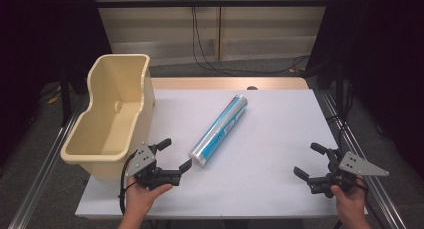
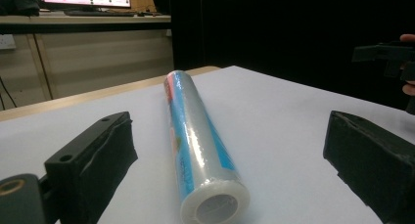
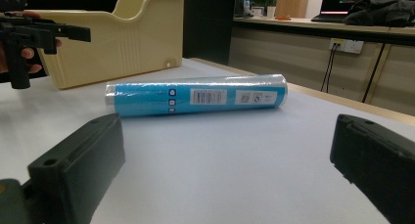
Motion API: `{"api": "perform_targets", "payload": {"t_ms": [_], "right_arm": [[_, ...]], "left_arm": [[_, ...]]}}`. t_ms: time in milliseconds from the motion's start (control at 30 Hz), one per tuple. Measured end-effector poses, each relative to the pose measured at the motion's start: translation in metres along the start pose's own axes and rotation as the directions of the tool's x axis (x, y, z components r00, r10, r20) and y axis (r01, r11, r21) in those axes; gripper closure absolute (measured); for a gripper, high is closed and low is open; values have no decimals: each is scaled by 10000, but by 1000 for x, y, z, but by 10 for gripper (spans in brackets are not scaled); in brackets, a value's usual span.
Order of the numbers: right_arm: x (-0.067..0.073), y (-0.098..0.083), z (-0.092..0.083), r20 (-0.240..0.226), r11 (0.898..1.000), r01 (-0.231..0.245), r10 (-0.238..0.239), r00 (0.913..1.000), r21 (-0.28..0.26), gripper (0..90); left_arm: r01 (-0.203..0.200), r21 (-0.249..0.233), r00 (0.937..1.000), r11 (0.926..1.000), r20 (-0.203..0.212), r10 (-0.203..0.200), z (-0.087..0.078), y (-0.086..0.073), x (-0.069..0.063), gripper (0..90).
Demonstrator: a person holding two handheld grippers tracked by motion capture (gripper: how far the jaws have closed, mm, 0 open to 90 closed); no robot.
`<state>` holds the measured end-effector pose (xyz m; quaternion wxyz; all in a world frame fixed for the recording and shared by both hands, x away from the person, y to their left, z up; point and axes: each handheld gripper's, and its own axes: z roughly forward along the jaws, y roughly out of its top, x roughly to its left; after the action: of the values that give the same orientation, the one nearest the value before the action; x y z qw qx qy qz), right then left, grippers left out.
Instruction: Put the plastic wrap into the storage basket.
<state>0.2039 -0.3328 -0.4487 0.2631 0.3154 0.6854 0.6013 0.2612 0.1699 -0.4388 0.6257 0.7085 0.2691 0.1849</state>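
From the high view, a roll (image 1: 219, 131) wrapped in clear film lies on the white table (image 1: 270, 179), slanting from near centre-left up toward the far middle. Its wrap is blue and white with a touch of red. The left gripper (image 1: 172, 156) sits just beside the roll's near end, jaws spread wide with nothing between them. A cream bin (image 1: 112, 114) stands at the table's left edge. The right gripper (image 1: 310, 161) hovers well apart at the right, jaws likewise spread and empty.

In the left gripper view, the roll (image 2: 198, 136) runs away from the camera between the two parted jaws, untouched; its near end is a pale hollow core under glossy film.

In the right gripper view, the roll (image 3: 195, 100) lies sideways, blue with white label patches, one perhaps a barcode, though the print is too small to read. The bin (image 3: 122, 35) stands behind it.
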Motion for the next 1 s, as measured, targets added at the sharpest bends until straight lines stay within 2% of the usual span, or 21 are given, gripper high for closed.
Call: {"api": "perform_targets", "payload": {"t_ms": [233,400,467,600,700,733,767,833,900,933,1000], "right_arm": [[2,0,1,-50,10000,65,-65,10000,35,0],[2,0,1,-48,9999,79,-78,10000,69,0],[2,0,1,-45,9999,81,-81,10000,72,0],[2,0,1,-43,10000,48,-47,10000,57,0],[2,1,1,-26,10000,46,-46,10000,49,0],[2,1,1,-26,10000,46,-46,10000,49,0],[2,1,1,-39,10000,55,-54,10000,38,0],[2,1,1,-47,10000,92,-92,9999,34,0],[1,1,2,-66,9999,102,-102,9999,41,0],[1,1,2,-59,9999,101,-100,9999,46,0],[1,1,2,-77,9999,110,-110,9999,41,0]], "left_arm": [[91,-6,10000,10000,-34,-91,4,1,0,49],[17,175,9999,9998,-121,-15,15,6,1,49],[110,324,9998,9994,-156,-105,21,8,1,51],[267,854,9995,9960,-175,-253,43,15,4,53],[98,1242,9998,9922,-187,-76,61,21,7,57],[98,1242,9998,9922,-187,-76,61,21,7,57],[261,1261,9996,9917,-157,-243,73,23,10,57],[271,1257,9996,9917,-156,-253,79,24,11,58],[51,1152,9999,9933,-165,-32,94,28,12,73],[38,1268,9999,9919,-134,-22,101,30,13,74],[28,1323,9998,9912,-180,-4,106,31,13,73]]}}
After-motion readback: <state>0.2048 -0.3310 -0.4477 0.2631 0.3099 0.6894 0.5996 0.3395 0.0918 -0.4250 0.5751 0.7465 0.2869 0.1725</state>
